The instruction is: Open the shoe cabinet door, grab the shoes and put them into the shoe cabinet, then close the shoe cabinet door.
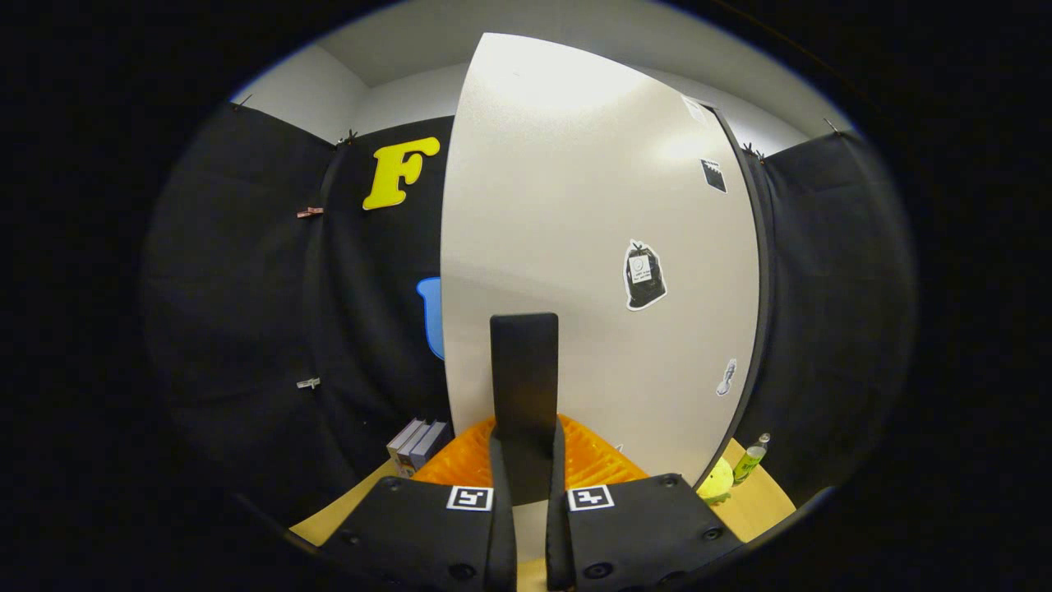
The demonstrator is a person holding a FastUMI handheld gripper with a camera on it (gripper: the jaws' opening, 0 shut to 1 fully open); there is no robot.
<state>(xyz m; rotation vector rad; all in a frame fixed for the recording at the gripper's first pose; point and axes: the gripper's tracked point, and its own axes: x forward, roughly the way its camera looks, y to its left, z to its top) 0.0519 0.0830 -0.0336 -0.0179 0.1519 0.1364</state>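
Observation:
The white shoe cabinet door [575, 205] stands tall right in front of me, with a few stickers on its face. A black upright handle [523, 370] sits near the door's left edge. My gripper [526, 444] is shut on the lower part of this handle, one finger pressing on each side. I cannot tell whether the door is closed or a little ajar. A dark strip runs along the door's right edge.
A few small books [415, 446] stand on the wooden table [760, 510] left of the cabinet's foot. To the right of the door lie a yellow-green ball [715, 481] and a small bottle [751, 457]. Black cloth walls close in on both sides.

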